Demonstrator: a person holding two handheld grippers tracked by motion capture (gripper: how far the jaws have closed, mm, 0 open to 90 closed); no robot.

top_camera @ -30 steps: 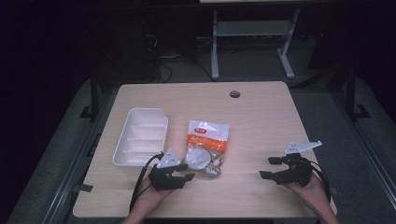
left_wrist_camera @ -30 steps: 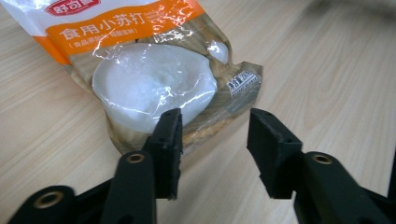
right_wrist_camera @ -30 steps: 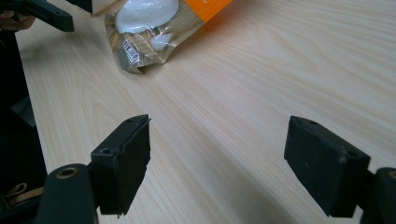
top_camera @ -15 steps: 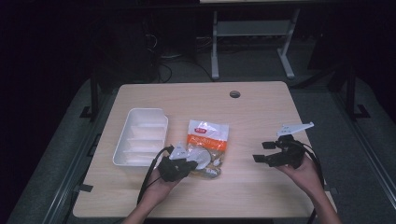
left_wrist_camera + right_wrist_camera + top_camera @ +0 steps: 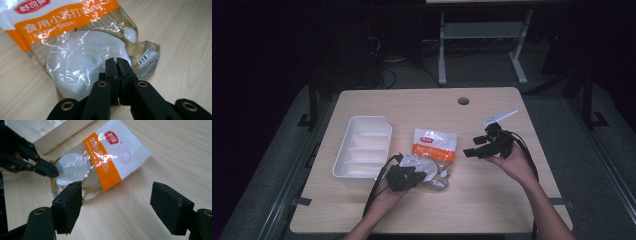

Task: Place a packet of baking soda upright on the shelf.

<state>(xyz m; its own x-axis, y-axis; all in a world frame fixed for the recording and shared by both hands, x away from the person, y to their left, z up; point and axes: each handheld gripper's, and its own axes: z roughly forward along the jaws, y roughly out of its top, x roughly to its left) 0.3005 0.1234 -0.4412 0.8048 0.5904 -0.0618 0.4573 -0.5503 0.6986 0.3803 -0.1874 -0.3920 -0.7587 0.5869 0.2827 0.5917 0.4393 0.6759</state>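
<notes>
The left gripper (image 5: 116,62) pinches shut on the powder bag (image 5: 82,52); its own view reveals clear film nipped between the pads. The right gripper (image 5: 116,207) gapes wide.

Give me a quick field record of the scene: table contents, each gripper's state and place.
bag: orange-and-white plastic pouch with white powder, lying flat mid-table
tray: white divided tray, to the pouch's left, not touching it
left gripper: jaws together at the pouch's near clear end; whether film is pinched between them cannot be told
right gripper: jaws wide apart, nothing between them, held to the pouch's right
table: light wood
</notes>
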